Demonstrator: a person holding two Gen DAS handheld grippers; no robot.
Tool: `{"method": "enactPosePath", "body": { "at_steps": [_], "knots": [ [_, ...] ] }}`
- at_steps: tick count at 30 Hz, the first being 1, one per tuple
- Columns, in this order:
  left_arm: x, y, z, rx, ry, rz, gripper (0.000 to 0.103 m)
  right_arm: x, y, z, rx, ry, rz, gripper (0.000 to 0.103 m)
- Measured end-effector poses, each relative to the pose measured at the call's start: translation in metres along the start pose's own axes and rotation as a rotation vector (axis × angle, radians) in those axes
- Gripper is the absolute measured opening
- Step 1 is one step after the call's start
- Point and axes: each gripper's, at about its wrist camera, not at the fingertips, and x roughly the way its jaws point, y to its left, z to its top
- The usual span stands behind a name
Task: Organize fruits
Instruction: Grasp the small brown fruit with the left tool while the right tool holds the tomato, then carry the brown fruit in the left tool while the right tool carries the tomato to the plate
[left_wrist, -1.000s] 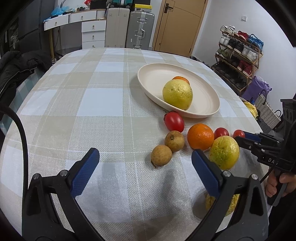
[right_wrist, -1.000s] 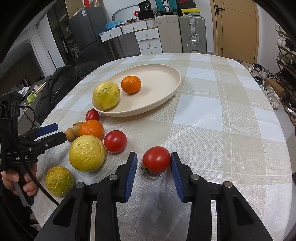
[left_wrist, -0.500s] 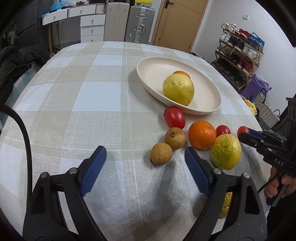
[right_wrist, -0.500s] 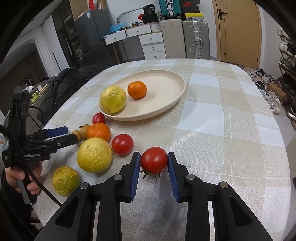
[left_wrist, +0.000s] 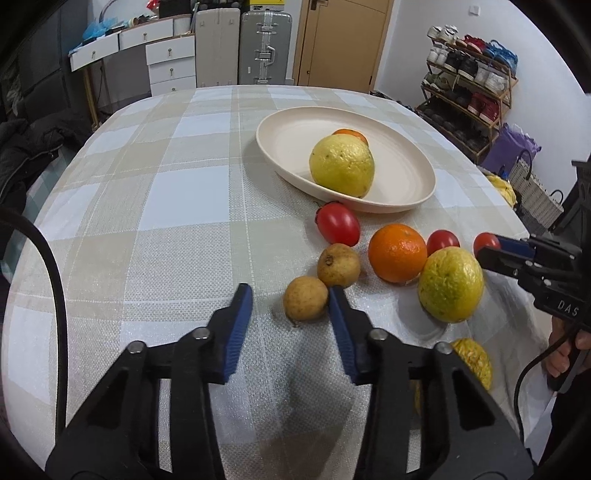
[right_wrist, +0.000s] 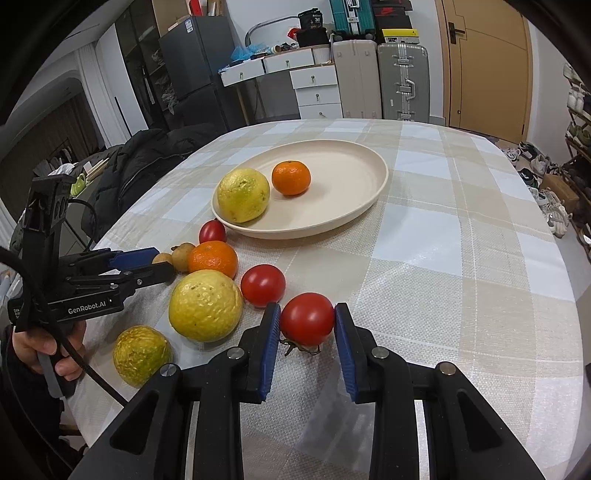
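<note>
Right gripper (right_wrist: 307, 325): blue pads clamped on either side of a round red tomato (right_wrist: 307, 323), its dried stem trailing on the cloth just under the jaws
Left gripper (left_wrist: 290, 299): jaws closing; the right pad touches a small brown fruit (left_wrist: 305, 298), the left pad (left_wrist: 238, 325) stands apart from it with bare cloth between
Beside the left gripper: a second brown fruit (left_wrist: 338, 264) touches the first just beyond the right fingertip; further right lie an orange (left_wrist: 397, 252), a second tomato (left_wrist: 338, 223) and a big knobbly yellow citrus (left_wrist: 450, 284)
Beside the right gripper: a third tomato (right_wrist: 263, 285) just off the left pad; the yellow citrus and a mottled yellow-green fruit (right_wrist: 142, 355) further left
Plate (right_wrist: 373, 192): smooth cream oval with a raised rim, ahead of both grippers past the loose fruit; holds a rough yellow citrus (right_wrist: 242, 194) and a small orange (right_wrist: 291, 177), apart from each other
Open room: ahead-left of the left gripper and ahead-right of the right gripper the checked woven tablecloth (left_wrist: 155, 206) is wide and bare; the table edge curves away close behind the fruit on the near side
Surfaces: cloth coarse-woven, slightly shiny near the jaws; tomatoes glossy; citrus pitted
Hidden or cut off: the small orange sits mostly behind the citrus in the left view; the mottled fruit is partly behind the left gripper's right arm; the brown fruits are half covered by the left gripper in the right view
</note>
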Motion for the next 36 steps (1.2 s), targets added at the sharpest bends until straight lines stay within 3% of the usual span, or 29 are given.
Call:
{"method": "enactPosePath", "body": {
  "at_steps": [3, 16, 36],
  "knots": [
    [0.0, -0.004, -0.001, 0.025, 0.002, -0.001, 0.022, -0.001, 0.0, 0.0, -0.004, -0.001, -0.003, 0.03],
    [-0.005, -0.001, -0.002, 0.018, -0.021, -0.008, 0.022, -0.004, 0.001, 0.0, -0.012, -0.012, -0.007, 0.03],
    [-0.042, 0.001, 0.016, -0.004, -0.155, -0.046, 0.022, -0.026, 0.014, 0.009, -0.051, -0.099, 0.008, 0.03]
  ]
}}
